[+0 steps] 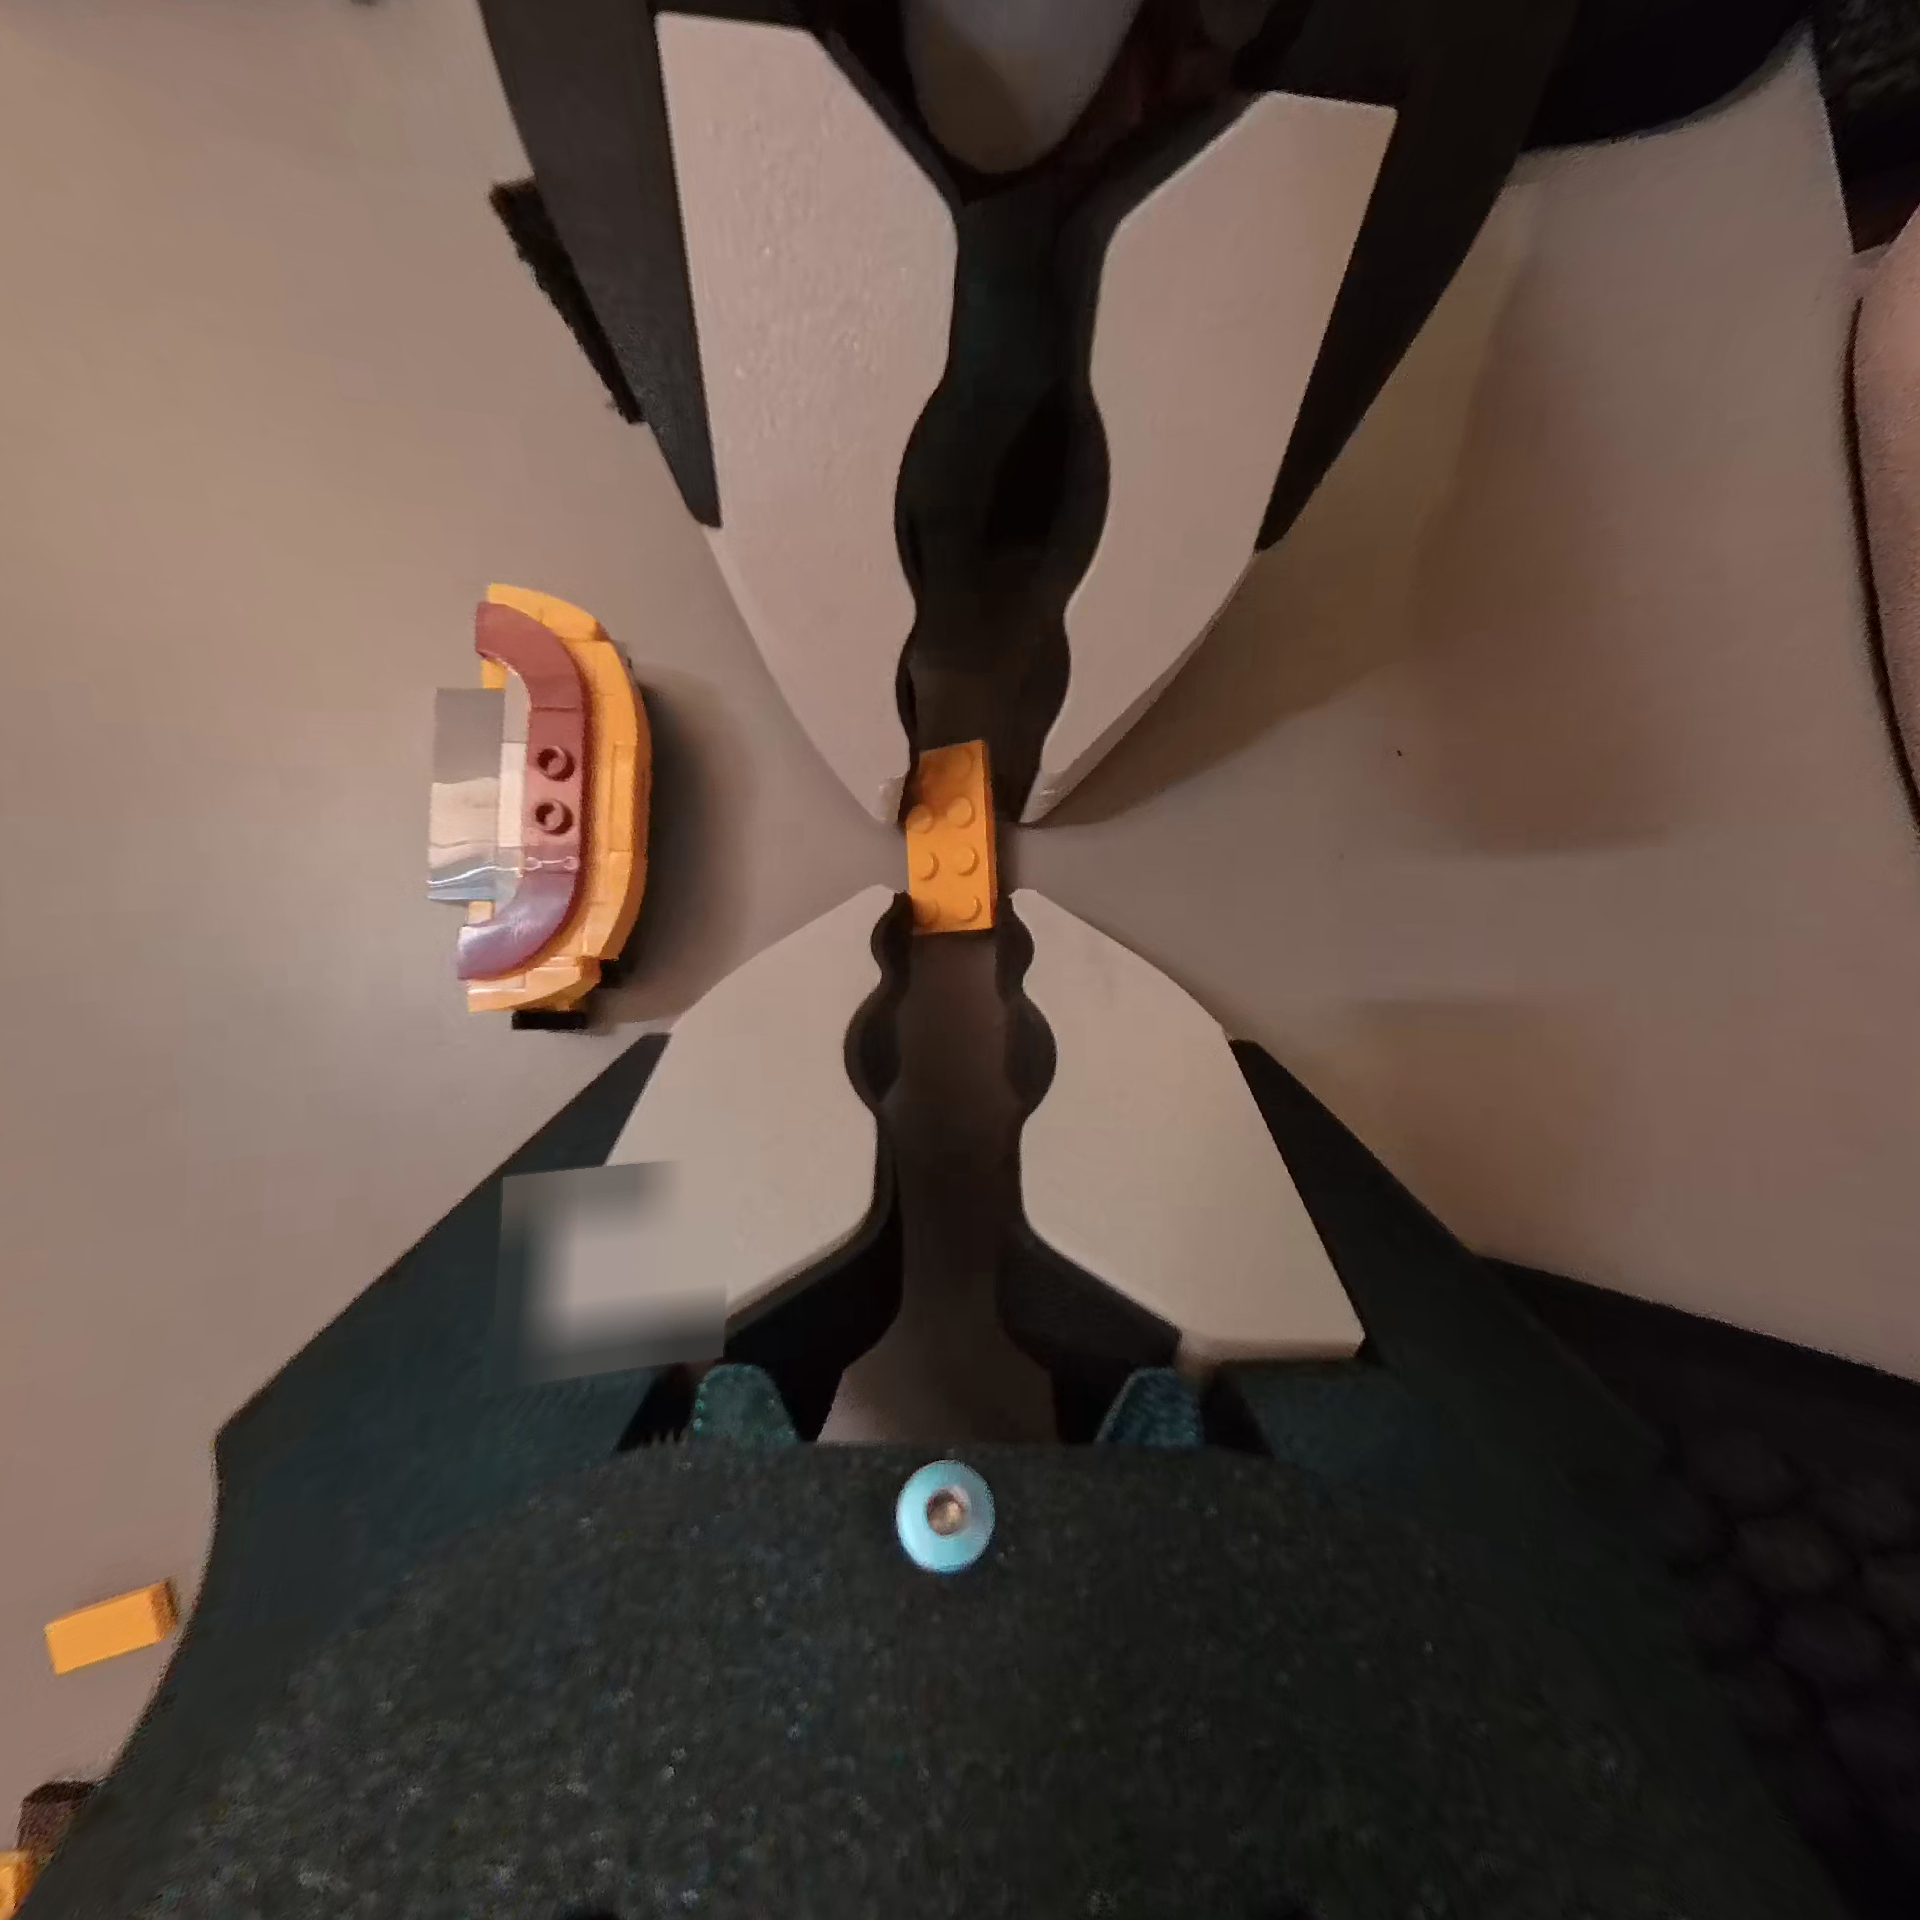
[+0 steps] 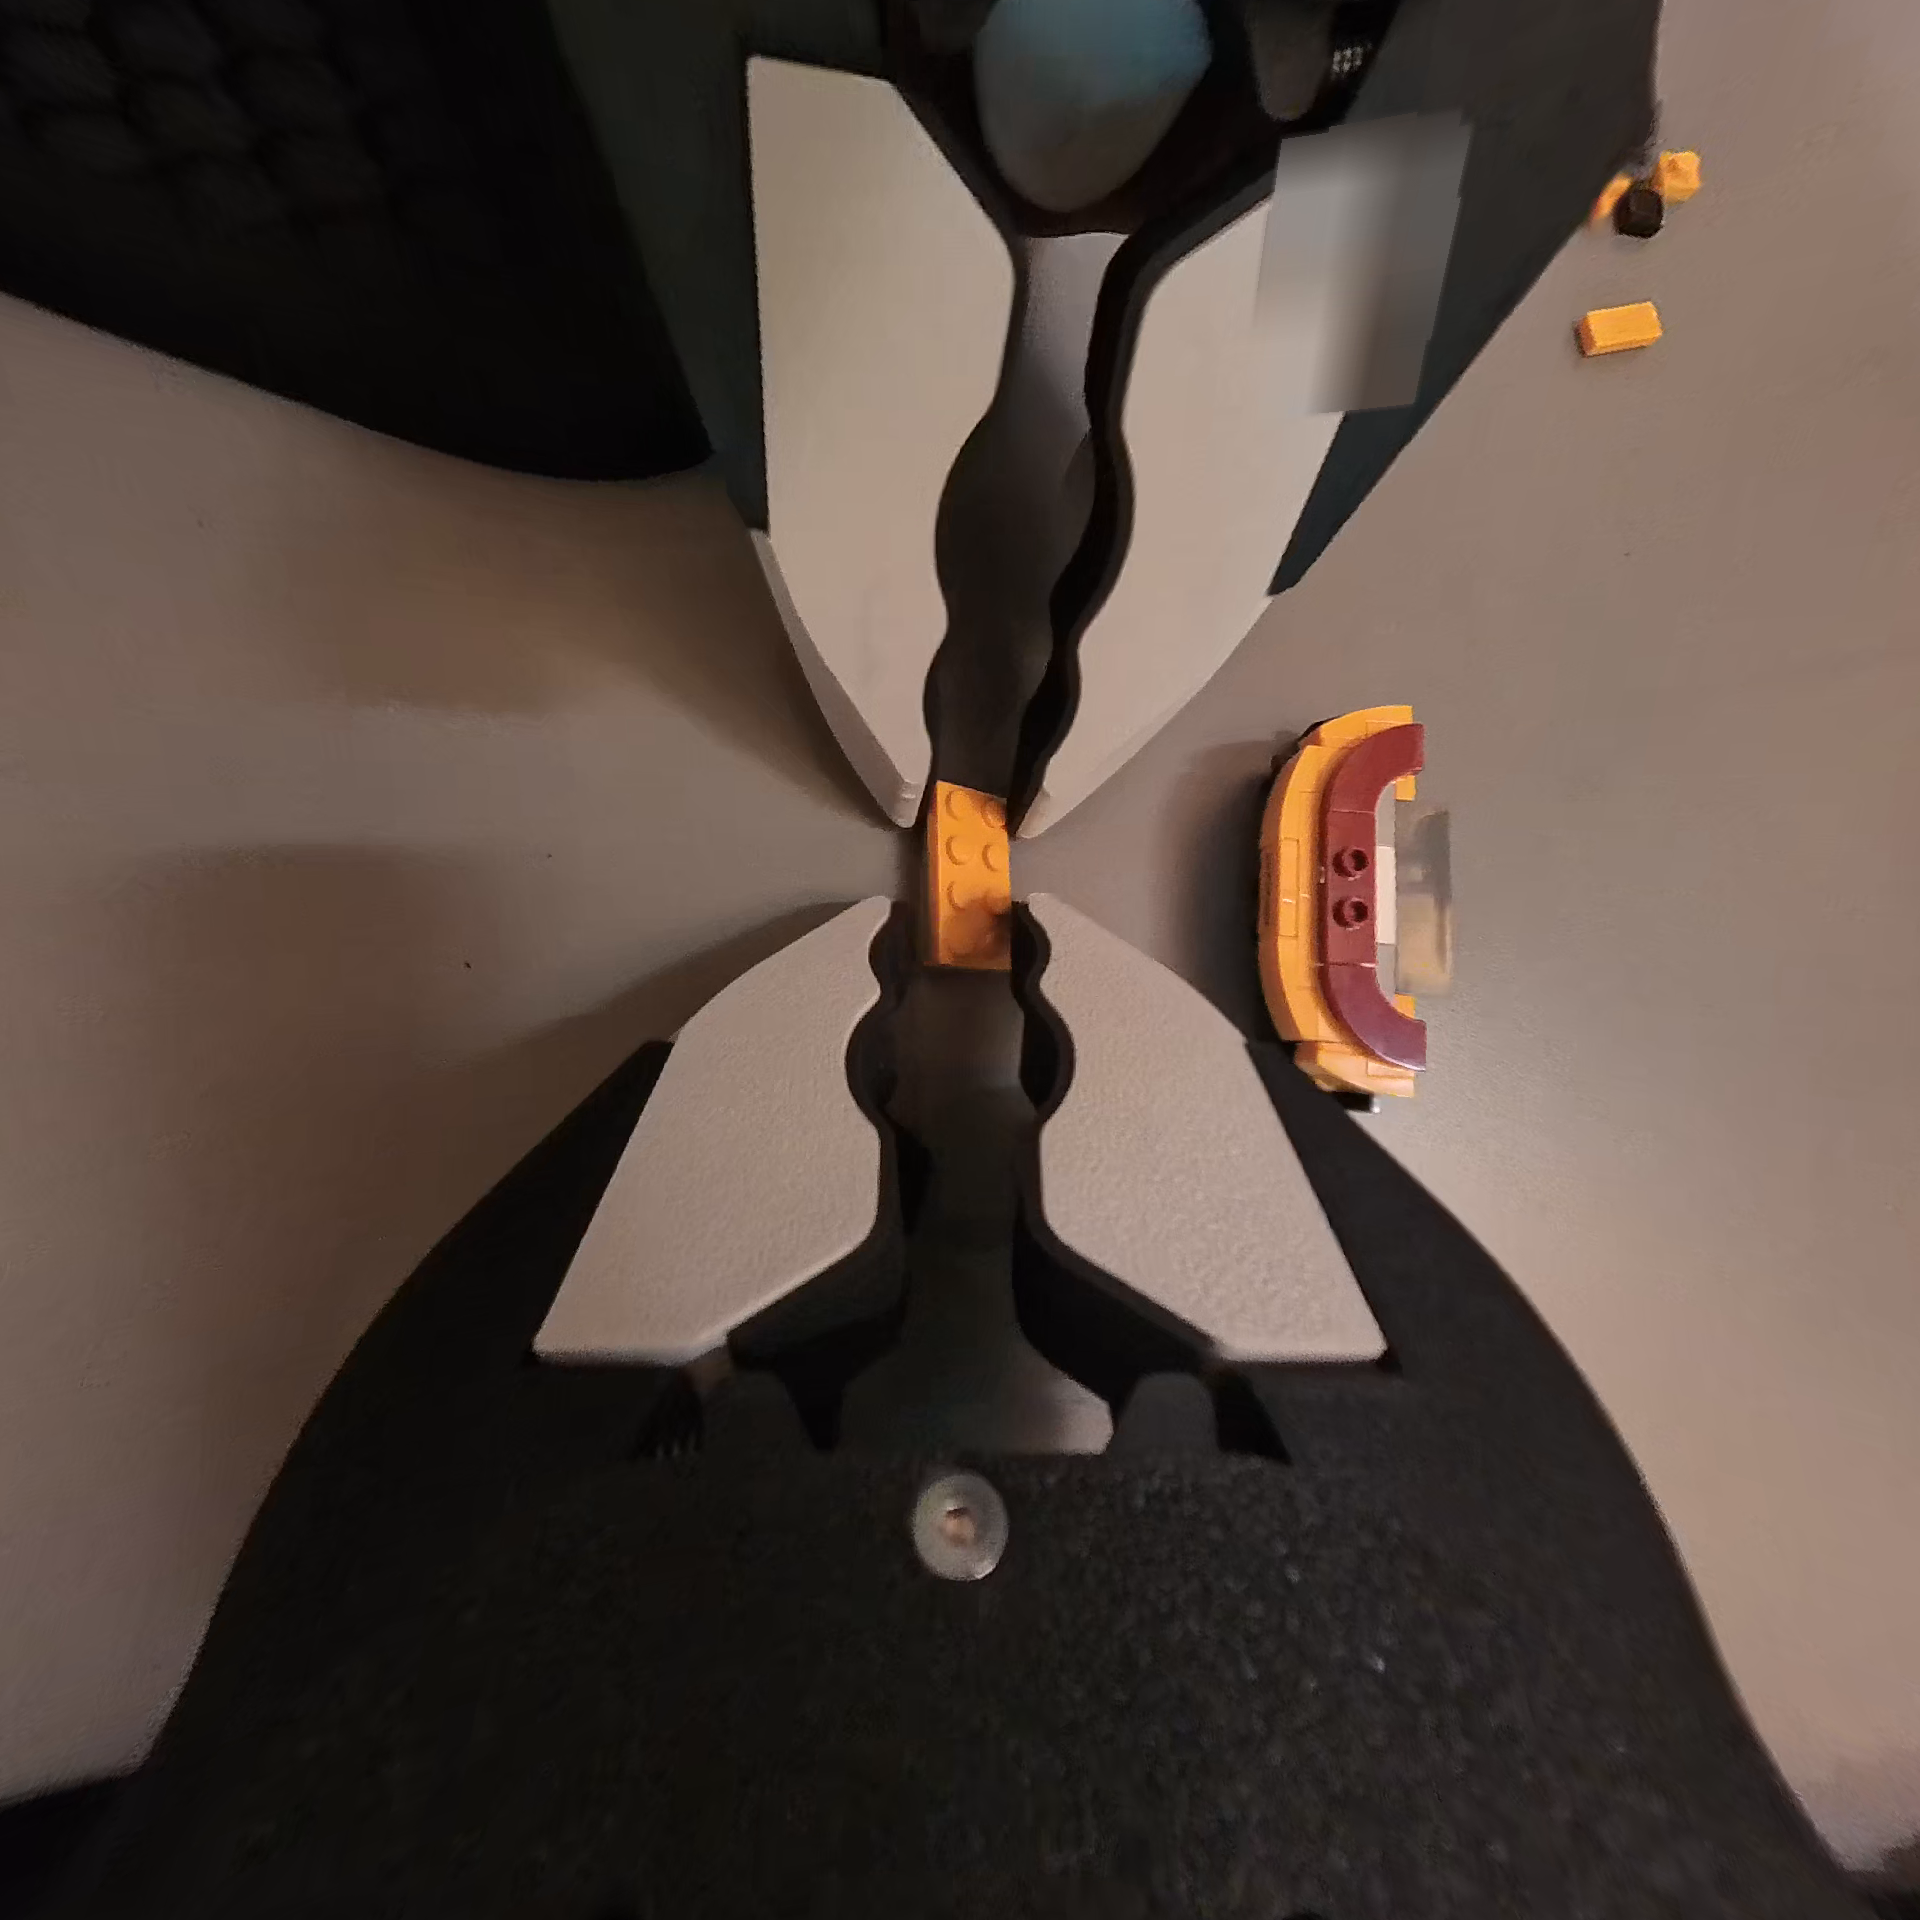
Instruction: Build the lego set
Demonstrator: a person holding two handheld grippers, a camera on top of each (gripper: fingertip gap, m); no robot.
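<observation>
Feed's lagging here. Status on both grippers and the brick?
Left gripper and right gripper both shut on orange brick, tip to tip. Curved orange-and-maroon build sits apart, untouched. Nothing in the way.

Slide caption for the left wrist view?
Both grippers pinch one orange brick from opposite ends; curved orange-and-maroon build lies alongside.

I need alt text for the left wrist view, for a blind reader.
Two grippers meet tip to tip on one orange studded plate above a beige table. A curved orange and dark red lego build lies to the left.
</observation>
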